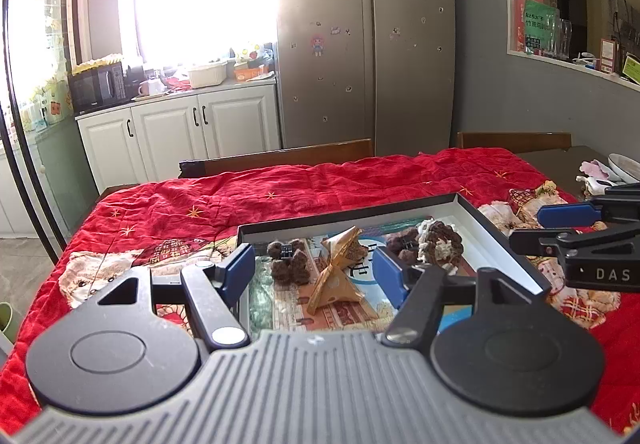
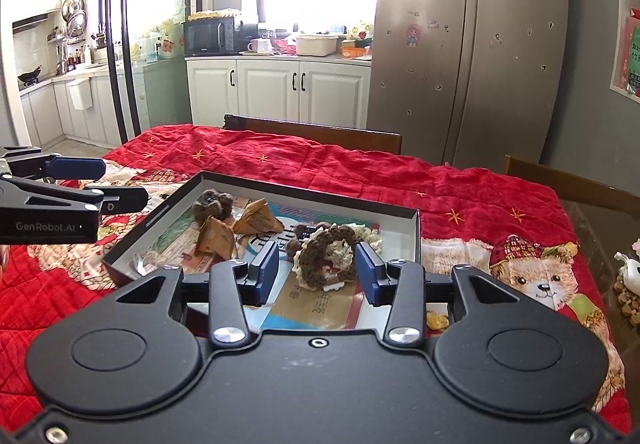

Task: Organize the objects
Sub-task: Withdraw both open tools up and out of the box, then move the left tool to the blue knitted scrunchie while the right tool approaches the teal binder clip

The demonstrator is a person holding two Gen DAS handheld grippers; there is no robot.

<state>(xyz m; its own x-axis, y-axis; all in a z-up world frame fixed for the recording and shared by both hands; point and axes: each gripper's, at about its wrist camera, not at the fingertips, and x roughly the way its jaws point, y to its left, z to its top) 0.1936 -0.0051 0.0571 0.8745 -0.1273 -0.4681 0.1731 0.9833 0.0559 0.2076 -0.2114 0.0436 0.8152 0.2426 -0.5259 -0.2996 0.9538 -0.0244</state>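
Your left gripper and right gripper tilt downward toward twelve o'clock over the tray, fingers parted, empty.

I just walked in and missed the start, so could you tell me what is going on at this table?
A person is tidying small items with a handheld gripper in each hand. A shallow box sits on the red blanket and already holds two golden paper pyramids, a brown crocheted paw and a brown-and-cream crocheted ring. The left gripper and right gripper both hover above the box with jaws open, holding nothing.
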